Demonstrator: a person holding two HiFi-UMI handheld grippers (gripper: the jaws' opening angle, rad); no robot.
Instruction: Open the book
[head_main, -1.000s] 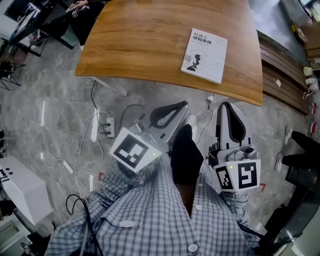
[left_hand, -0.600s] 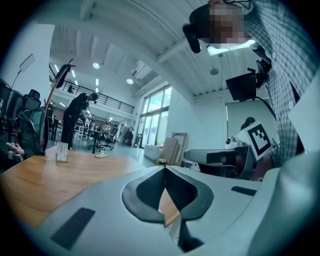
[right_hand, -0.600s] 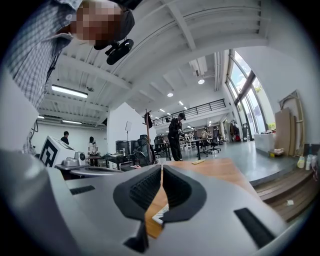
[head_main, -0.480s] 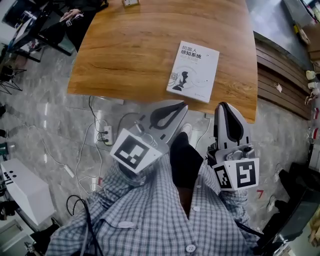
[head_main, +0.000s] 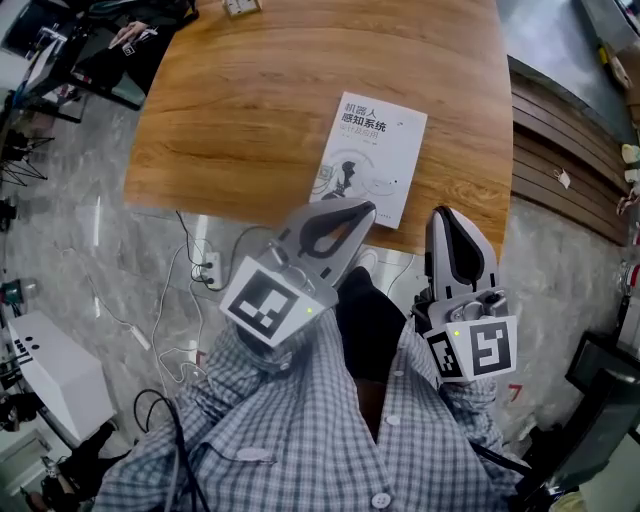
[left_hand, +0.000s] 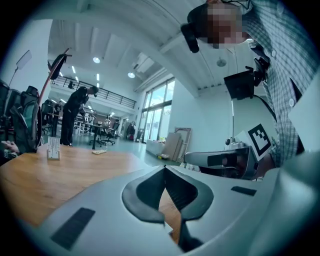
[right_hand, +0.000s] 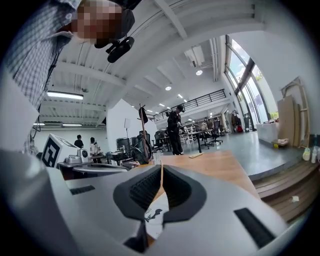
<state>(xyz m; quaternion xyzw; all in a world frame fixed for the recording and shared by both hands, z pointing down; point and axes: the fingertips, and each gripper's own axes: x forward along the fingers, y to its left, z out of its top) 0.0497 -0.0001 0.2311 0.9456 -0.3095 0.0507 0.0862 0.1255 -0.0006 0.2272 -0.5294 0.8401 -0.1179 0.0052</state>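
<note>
A white paperback book (head_main: 372, 155) lies closed, cover up, near the front edge of the wooden table (head_main: 250, 110). My left gripper (head_main: 368, 208) is shut and empty, and in the head view its tip sits over the book's near edge. My right gripper (head_main: 446, 213) is shut and empty, just right of the book's near corner at the table's edge. In the left gripper view the left gripper (left_hand: 165, 167) has its pads together, with table wood behind them. The right gripper (right_hand: 161, 165) shows a bit of the book's cover (right_hand: 154, 217) behind its closed jaws.
Power strips and cables (head_main: 210, 265) lie on the grey floor under the table's front edge. A white box (head_main: 50, 375) stands at the left and wooden steps (head_main: 560, 150) run along the right. A small object (head_main: 240, 6) sits at the table's far side. People stand far behind.
Both grippers have moved forward toward the table. The book now sits lower in the head view, close to the gripper tips. The jaws have stayed shut.
</note>
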